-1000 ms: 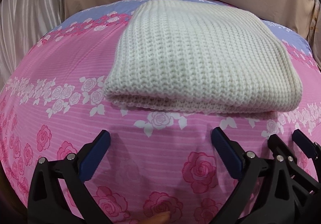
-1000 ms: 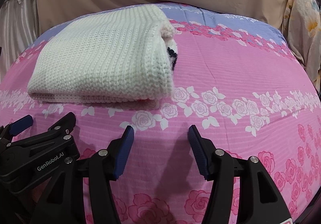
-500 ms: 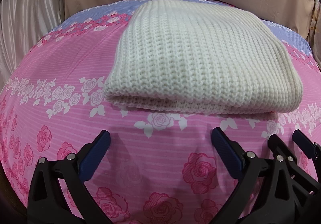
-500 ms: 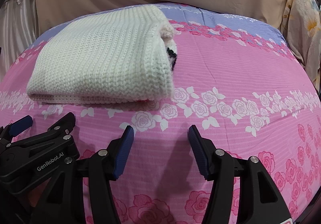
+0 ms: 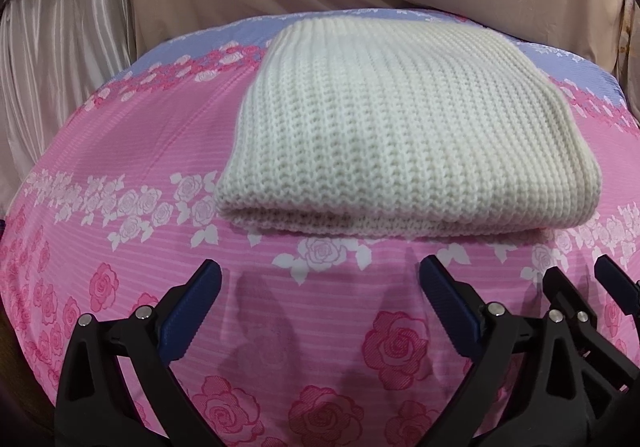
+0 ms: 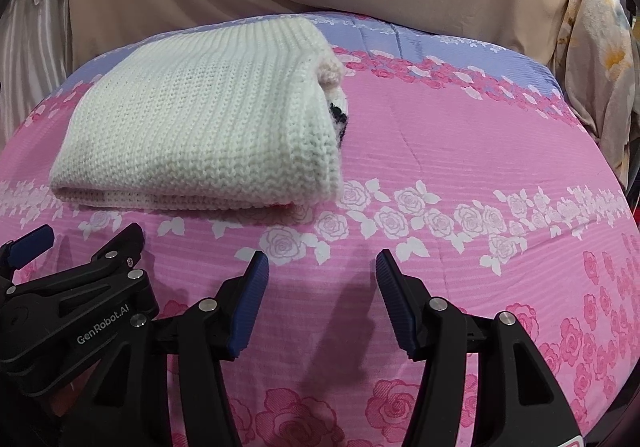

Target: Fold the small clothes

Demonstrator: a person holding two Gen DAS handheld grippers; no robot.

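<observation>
Both wrist views are evenly and fairly brightly lit, with soft light from above and behind the cameras. Faint gripper shadows fall forward on the pink rose-print bedsheet (image 5: 120,151). No glare shows; only the satin curtain (image 5: 60,47) carries a mild sheen. Focus is sharp across the cream knitted sweater (image 5: 384,135), stitches clear. Fisheye distortion bulges the bed, and dark vignetting cuts the corners.
</observation>
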